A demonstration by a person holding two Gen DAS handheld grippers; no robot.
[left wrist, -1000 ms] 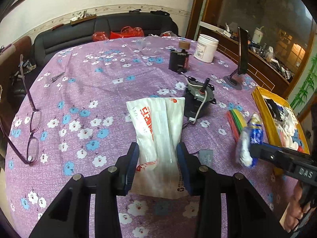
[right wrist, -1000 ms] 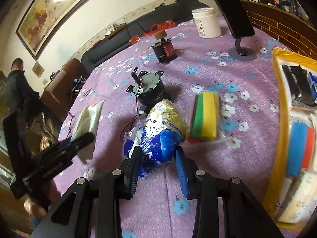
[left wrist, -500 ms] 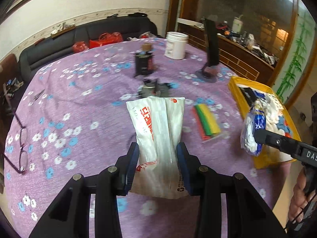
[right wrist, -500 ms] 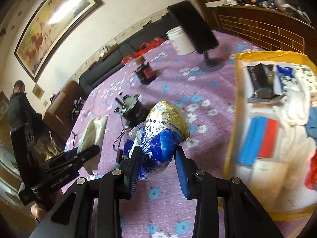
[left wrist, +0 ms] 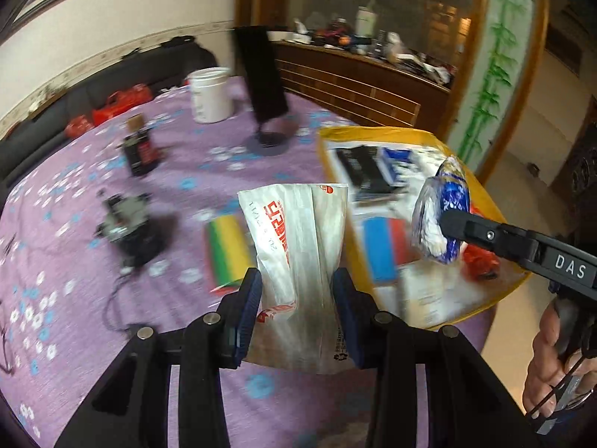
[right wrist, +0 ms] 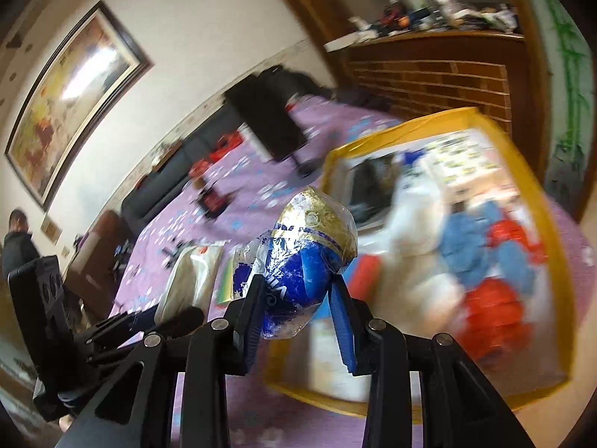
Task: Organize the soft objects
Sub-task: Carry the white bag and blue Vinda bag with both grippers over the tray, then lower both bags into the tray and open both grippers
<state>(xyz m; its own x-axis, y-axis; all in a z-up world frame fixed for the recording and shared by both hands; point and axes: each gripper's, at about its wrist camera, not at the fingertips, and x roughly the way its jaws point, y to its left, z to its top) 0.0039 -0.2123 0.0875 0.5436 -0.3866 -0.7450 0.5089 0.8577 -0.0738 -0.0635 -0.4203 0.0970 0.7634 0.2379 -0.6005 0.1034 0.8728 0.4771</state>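
Over by the yellow tray [left wrist: 391,135] at the table's edge, both grippers are loaded. The left gripper [left wrist: 296,311] has its jaws pinched on a white plastic pouch with red lettering [left wrist: 298,246], held up off the purple flowered tablecloth [left wrist: 74,261] just short of the tray's near rim. The right gripper [right wrist: 294,308] is clamped on a crinkly blue-and-gold packet [right wrist: 302,254], which hangs beside the tray's near side, above the heap of blue, red and white soft things [right wrist: 485,261] lying inside. A striped stack of green, yellow and red cloths [left wrist: 227,250] lies on the tablecloth just outside the tray.
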